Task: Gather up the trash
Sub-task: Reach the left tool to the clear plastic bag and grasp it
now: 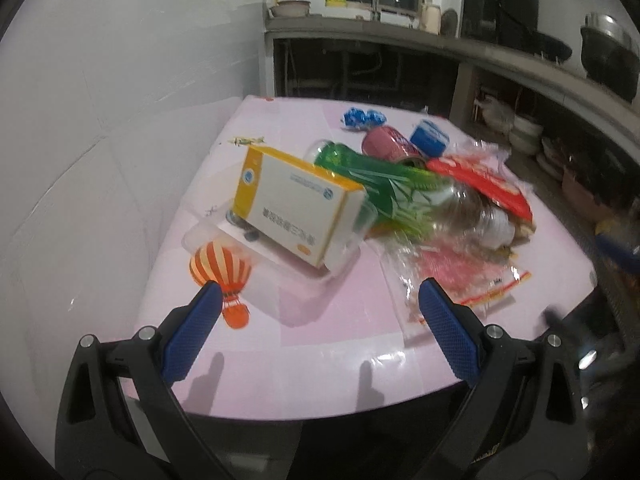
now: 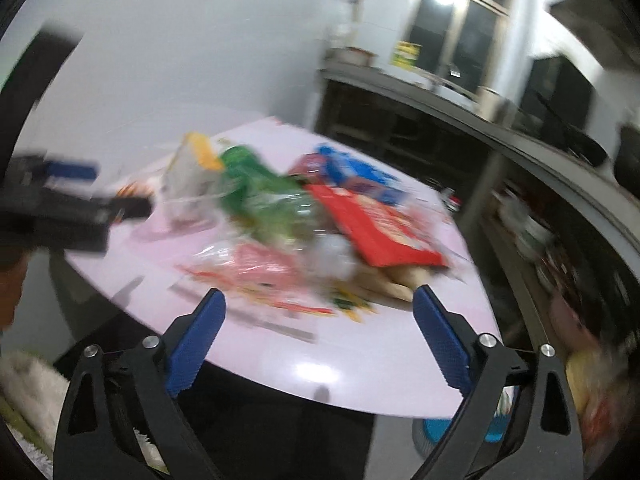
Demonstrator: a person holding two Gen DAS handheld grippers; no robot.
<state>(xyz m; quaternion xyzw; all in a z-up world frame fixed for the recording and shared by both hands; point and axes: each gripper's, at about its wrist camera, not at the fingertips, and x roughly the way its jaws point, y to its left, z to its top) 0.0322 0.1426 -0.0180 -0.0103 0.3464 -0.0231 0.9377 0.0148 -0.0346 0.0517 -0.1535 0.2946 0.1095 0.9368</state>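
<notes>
A pile of trash lies on a pale pink table (image 1: 328, 344) in a kitchen. The left gripper (image 1: 320, 292) hovers over the near edge of the table with its two blue-padded fingers spread wide apart, holding nothing. Just beyond it sits a white and yellow box (image 1: 296, 204), tilted, resting in a clear plastic tray (image 1: 256, 256). A green plastic bottle (image 1: 380, 184) lies on its side behind the box and touching it. A red packet (image 1: 484, 184) lies across the far end of the bottle, and a clear wrapper with pink print (image 1: 452, 276) is flat on the table nearer the gripper. Further back are a red can (image 1: 390, 144), a small blue tub (image 1: 428, 138) and a crumpled blue and white wrapper (image 1: 362, 118), set a little apart from the main pile.

The right gripper (image 2: 318, 296) also hangs over the table's near edge, fingers wide open and empty (this view is badly blurred). The red packet (image 2: 380, 228) and the green bottle (image 2: 260, 188) lie ahead of it, and the left gripper (image 2: 72, 196) shows as a dark shape at the left side.
</notes>
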